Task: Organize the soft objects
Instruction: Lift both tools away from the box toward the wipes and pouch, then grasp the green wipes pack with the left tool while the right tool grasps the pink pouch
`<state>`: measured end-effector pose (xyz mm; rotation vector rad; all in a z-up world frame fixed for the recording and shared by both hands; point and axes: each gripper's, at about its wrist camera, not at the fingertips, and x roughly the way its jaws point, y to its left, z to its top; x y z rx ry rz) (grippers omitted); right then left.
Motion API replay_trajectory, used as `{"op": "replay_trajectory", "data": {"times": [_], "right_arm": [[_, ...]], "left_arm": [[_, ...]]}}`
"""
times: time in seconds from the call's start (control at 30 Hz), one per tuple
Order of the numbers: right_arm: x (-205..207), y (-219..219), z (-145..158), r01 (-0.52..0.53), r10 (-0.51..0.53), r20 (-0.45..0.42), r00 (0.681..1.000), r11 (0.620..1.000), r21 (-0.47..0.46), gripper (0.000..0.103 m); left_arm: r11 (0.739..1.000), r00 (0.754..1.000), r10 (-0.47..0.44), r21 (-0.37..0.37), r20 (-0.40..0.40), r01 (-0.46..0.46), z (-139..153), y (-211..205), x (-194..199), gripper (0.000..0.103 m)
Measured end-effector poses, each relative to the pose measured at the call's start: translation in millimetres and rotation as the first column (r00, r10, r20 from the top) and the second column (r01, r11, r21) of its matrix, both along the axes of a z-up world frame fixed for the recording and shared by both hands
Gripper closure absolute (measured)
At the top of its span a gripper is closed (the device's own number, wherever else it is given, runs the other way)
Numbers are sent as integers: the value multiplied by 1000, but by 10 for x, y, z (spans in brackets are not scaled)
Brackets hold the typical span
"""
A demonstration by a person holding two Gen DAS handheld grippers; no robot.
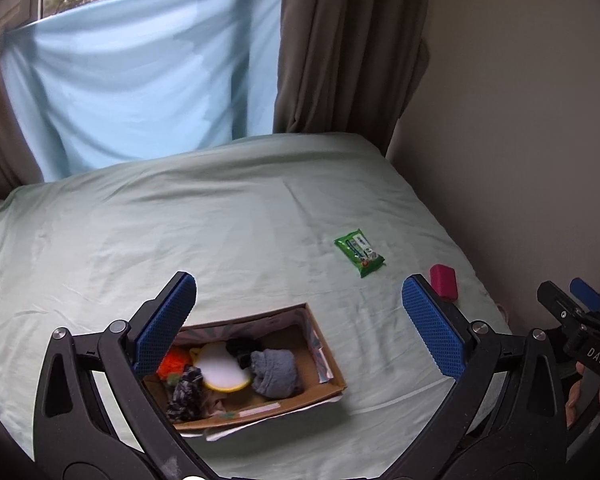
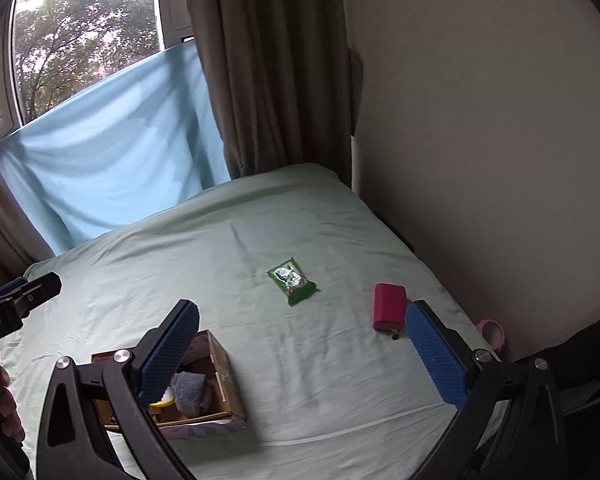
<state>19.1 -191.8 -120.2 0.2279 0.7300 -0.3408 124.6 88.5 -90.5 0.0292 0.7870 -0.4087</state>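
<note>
A cardboard box [image 1: 324, 364] sits on the pale green bed and holds several soft items, among them a grey cloth [image 1: 276, 372], a white and yellow round pad [image 1: 222, 368] and an orange piece [image 1: 172, 362]. The box also shows in the right wrist view [image 2: 224, 372]. A green packet [image 1: 359, 253] [image 2: 293, 281] and a pink pouch [image 1: 444, 287] [image 2: 389, 306] lie on the sheet to the right. My left gripper [image 1: 300, 328] is open and empty above the box. My right gripper [image 2: 302, 356] is open and empty, between the box and the pouch.
The bed [image 1: 220, 216] runs to a wall [image 1: 520, 120] on the right. Brown curtains [image 1: 332, 48] and a light blue sheet [image 1: 140, 80] hang behind it under a window. A pink ring-shaped object [image 2: 492, 332] lies at the bed's right edge.
</note>
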Motion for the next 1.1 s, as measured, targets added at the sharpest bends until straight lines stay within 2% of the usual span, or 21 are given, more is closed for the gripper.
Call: {"op": "replay_trajectory", "data": {"times": [0.1, 0.27, 0.47, 0.77, 0.97, 1.1], "right_arm": [[48, -336, -111, 25, -25, -20, 1000, 999, 23, 0], [204, -865, -317, 50, -48, -55, 997, 998, 44, 0], [502, -1400, -720, 59, -50, -117, 992, 995, 76, 0], [963, -1993, -1599, 85, -48, -237, 970, 986, 145, 0], [1284, -2210, -2194, 127, -59, -323, 945, 973, 194, 0], [1445, -2293, -2470, 139, -62, -354, 933, 970, 198, 0]], "left_arm": [[1000, 999, 11, -16, -37, -12, -73, -285, 137, 1], [1000, 996, 29, 2, -87, -29, -257, -847, 455, 1], [999, 985, 50, 10, -164, -49, -669, -1485, 933, 1], [997, 952, 66, 65, -298, -49, -1607, -2361, 1738, 1], [991, 915, 83, 129, -394, -34, -2412, -2766, 2207, 1], [986, 902, 90, 166, -422, -21, -2863, -2945, 2419, 1]]}}
